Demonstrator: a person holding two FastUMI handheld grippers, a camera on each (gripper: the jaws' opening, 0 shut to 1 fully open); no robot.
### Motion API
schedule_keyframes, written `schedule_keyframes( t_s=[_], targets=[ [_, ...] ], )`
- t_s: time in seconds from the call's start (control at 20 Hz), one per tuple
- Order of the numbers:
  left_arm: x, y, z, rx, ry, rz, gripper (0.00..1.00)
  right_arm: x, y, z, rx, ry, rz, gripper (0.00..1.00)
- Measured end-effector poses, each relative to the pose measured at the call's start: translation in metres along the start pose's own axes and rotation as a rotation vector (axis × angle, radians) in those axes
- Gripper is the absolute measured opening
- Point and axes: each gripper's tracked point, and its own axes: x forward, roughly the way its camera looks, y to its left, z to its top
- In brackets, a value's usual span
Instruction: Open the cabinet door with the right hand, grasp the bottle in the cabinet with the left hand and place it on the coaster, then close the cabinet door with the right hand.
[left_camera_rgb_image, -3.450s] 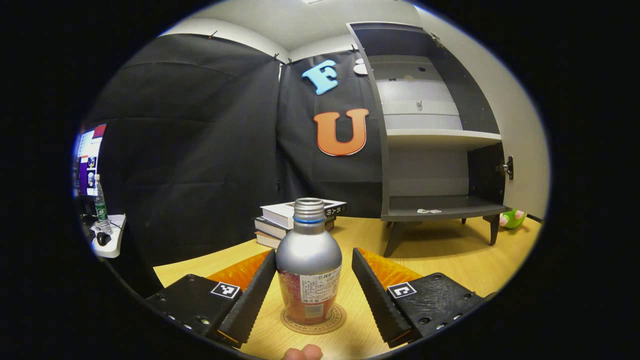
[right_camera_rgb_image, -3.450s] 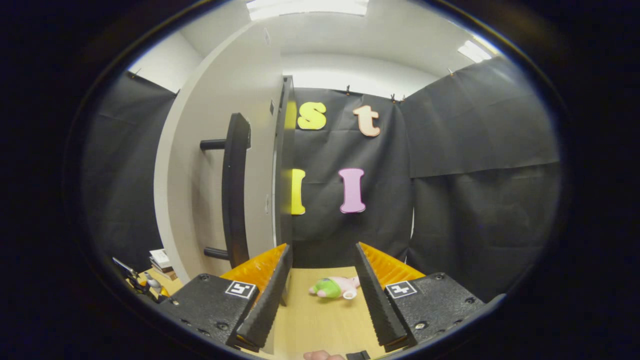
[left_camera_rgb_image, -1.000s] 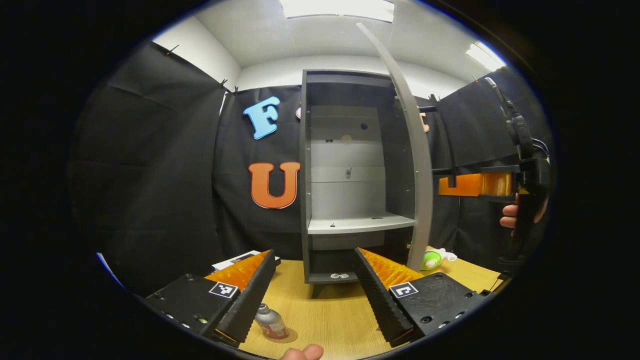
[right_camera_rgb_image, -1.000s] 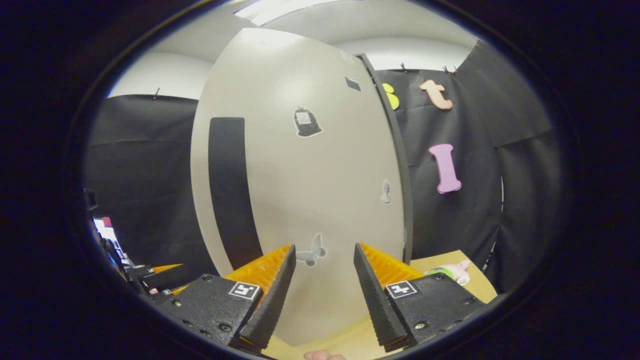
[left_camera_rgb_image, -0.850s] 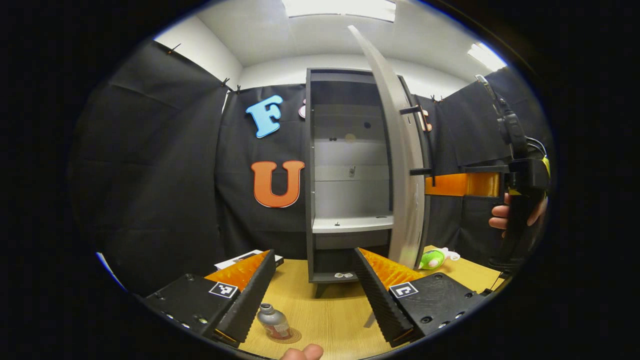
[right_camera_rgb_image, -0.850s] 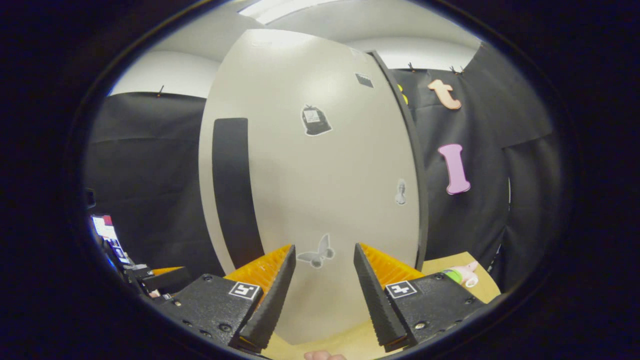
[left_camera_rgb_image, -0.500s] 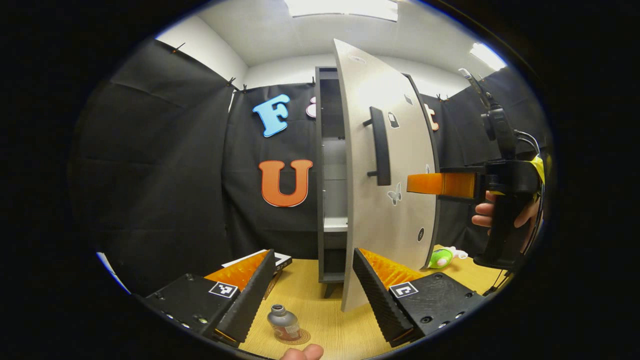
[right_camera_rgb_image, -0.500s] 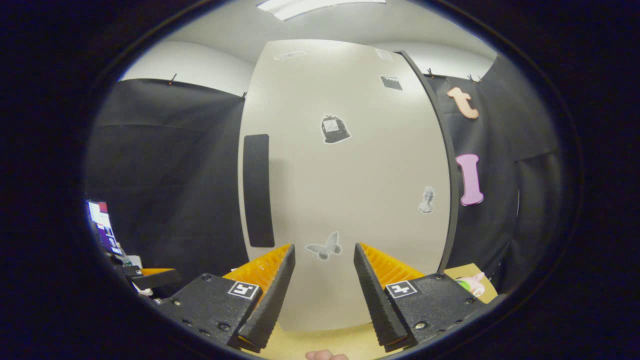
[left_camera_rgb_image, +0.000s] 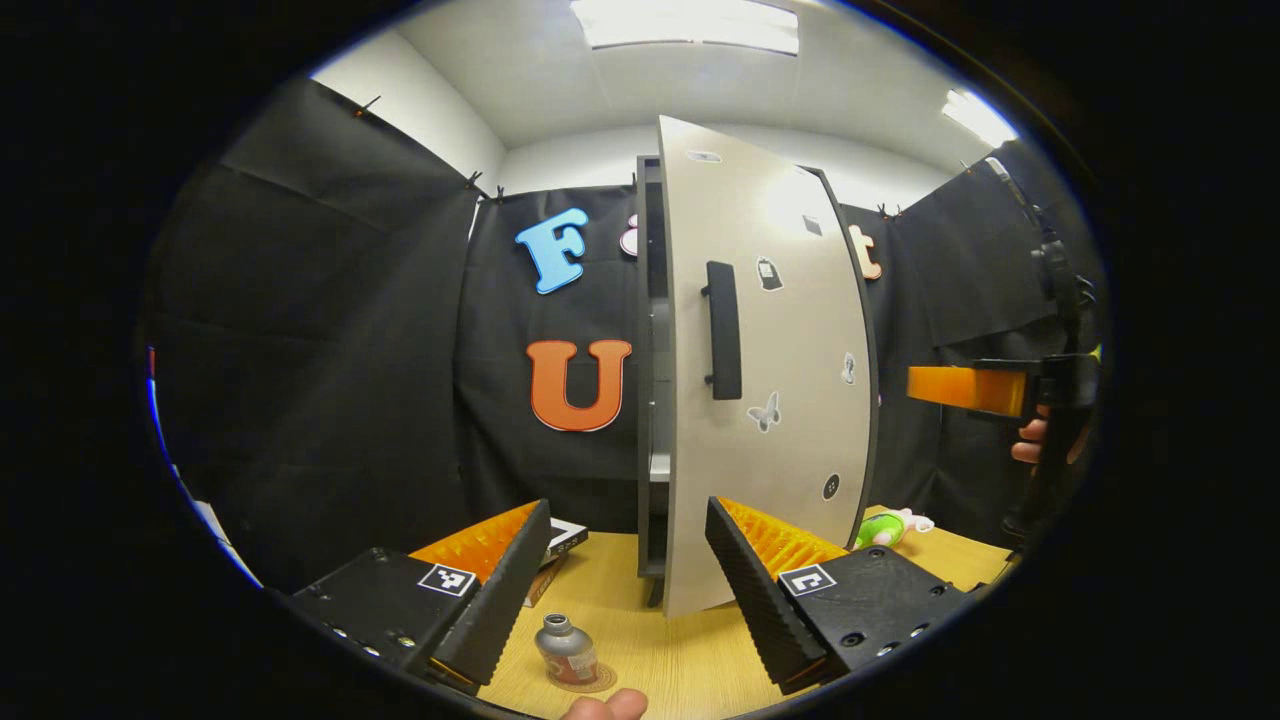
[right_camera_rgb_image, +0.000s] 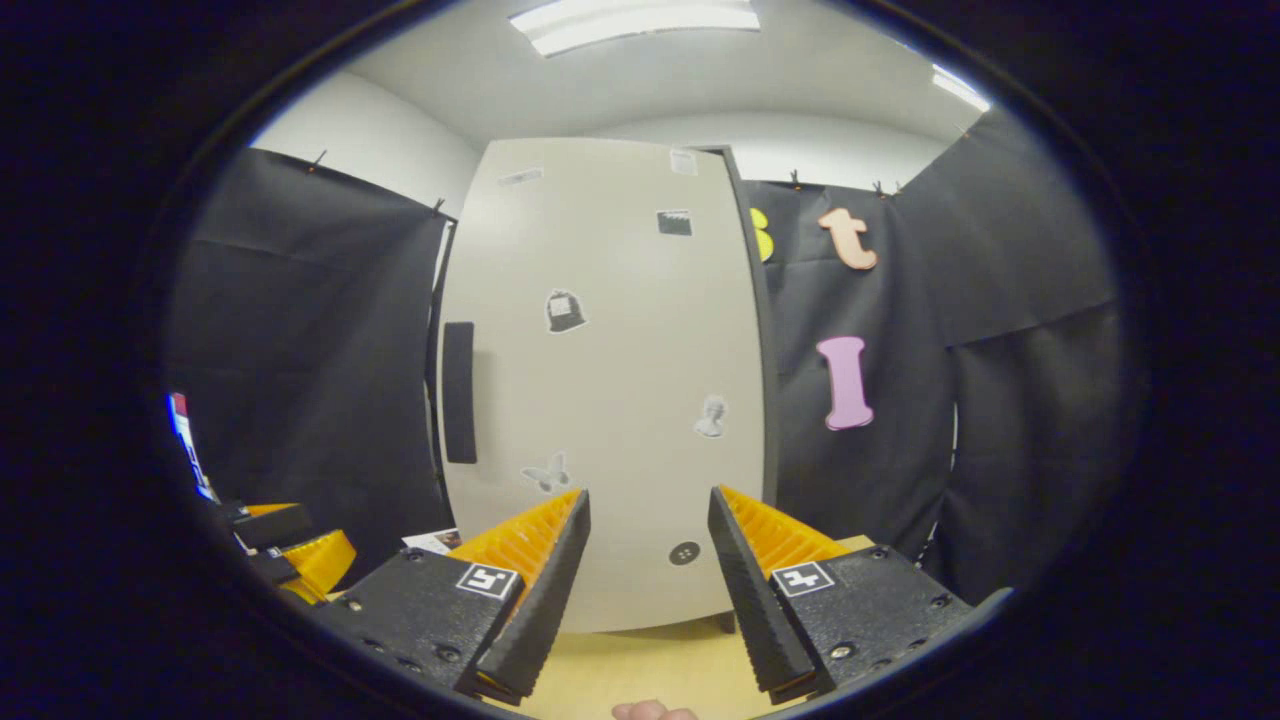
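Note:
A silver bottle (left_camera_rgb_image: 566, 650) with a red label stands upright on a round coaster (left_camera_rgb_image: 598, 680) on the wooden table, low between my left gripper's fingers and well short of them. My left gripper (left_camera_rgb_image: 628, 502) is open and holds nothing. The pale cabinet door (left_camera_rgb_image: 770, 400) with its dark handle (left_camera_rgb_image: 722, 330) is almost shut, leaving a narrow dark gap (left_camera_rgb_image: 652, 400) on its left edge. In the right gripper view the door (right_camera_rgb_image: 610, 380) stands straight ahead. My right gripper (right_camera_rgb_image: 648, 492) is open and empty, a little back from the door.
A stack of books (left_camera_rgb_image: 560, 540) lies left of the cabinet's foot. A green and pink plush toy (left_camera_rgb_image: 885, 527) lies to the cabinet's right. A hand (left_camera_rgb_image: 1035, 440) holds the right gripper at the far right edge. Several stickers dot the door.
The door has swung from wide open to nearly shut. My right gripper pushed it round and has now drawn back from it. The bottle stays on the coaster.

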Motion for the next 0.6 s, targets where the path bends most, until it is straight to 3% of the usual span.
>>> schedule_keyframes(
  t_s=[0.15,0.6],
  targets=[
    [-0.001,-0.01,0.005,-0.002,-0.021,-0.011,0.94,-0.034,-0.044,0.001,0.008,-0.013,-0.113,0.78],
    [-0.002,-0.035,-0.003,-0.034,0.009,-0.02,0.94,-0.078,-0.1,-0.03,0.066,0.048,-0.219,0.79]
  ],
)
